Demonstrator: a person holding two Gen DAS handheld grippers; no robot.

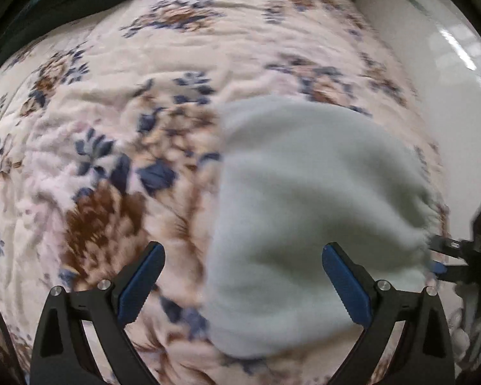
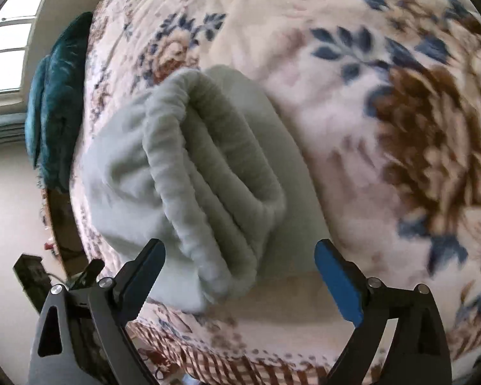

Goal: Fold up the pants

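Observation:
The pale grey-green fleece pants lie folded into a compact bundle on the floral bed cover. In the right wrist view the pants show their gathered waistband layers facing me. My left gripper is open and empty, just above the bundle's near edge. My right gripper is open and empty, its jaws spread either side of the waistband end. The right gripper also shows at the far right of the left wrist view, beside the pants.
A dark teal cushion lies at the bed's far end by a window. The bed's edge with a checked sheet is just below my right gripper. White floor lies beyond the bed.

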